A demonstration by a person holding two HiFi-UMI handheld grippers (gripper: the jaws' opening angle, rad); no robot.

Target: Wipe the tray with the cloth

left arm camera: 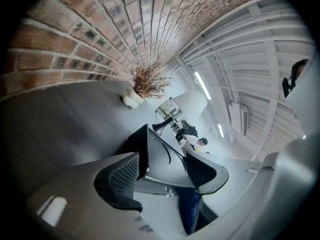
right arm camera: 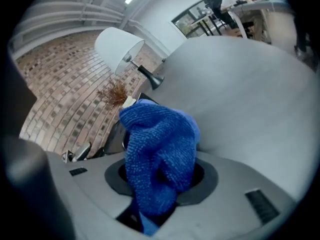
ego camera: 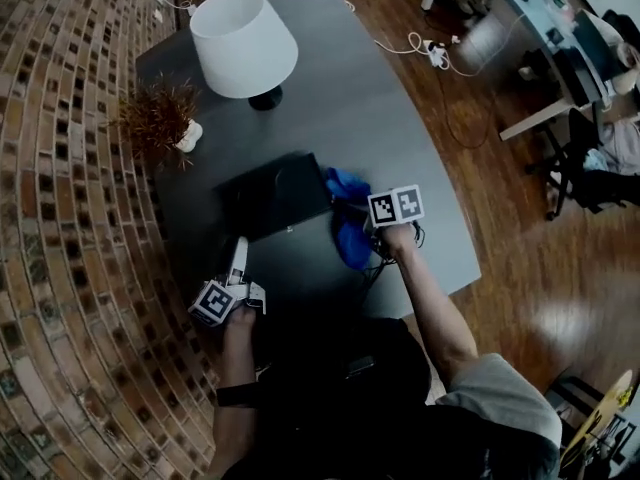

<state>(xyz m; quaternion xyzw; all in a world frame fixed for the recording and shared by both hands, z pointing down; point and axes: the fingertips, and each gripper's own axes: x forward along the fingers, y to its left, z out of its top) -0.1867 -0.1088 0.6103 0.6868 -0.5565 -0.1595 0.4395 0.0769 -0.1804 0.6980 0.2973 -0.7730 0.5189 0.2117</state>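
- Since the cloth (ego camera: 346, 223) is what does the rubbing, it is bunched into a thick blue wad and pinched between the narrow-set jaws of the right hand-held gripper (right arm camera: 160, 176). The wad stands out ahead of the tips and a tail hangs below them, probably so that soft pile rather than jaw meets the surface.
- In the head view the cloth's long axis runs near-to-far, pointing away from the person. It lies along the short end of the tray (ego camera: 270, 196) nearest that hand-held gripper, with its far part at or just over that end. I cannot tell whether it touches the tray.
- The tray lies flat on the desk (ego camera: 400, 138), just ahead of the left hand-held gripper (left arm camera: 164, 159) and off to the left of the right one. Its long axis runs crosswise to the way both point, roughly from one towards the other.
- The left hand-held gripper's jaws stand about half apart with nothing pinched. The tray's near edge shows in the gap just at the tips, and contact cannot be made out. It looks placed there to steady the tray against sliding once the wipe begins.
- Farther ahead of the left hand-held gripper stand a dried plant (ego camera: 160, 116) and a white lamp (ego camera: 243, 43), with a brick wall (ego camera: 60, 218) on its outer side.
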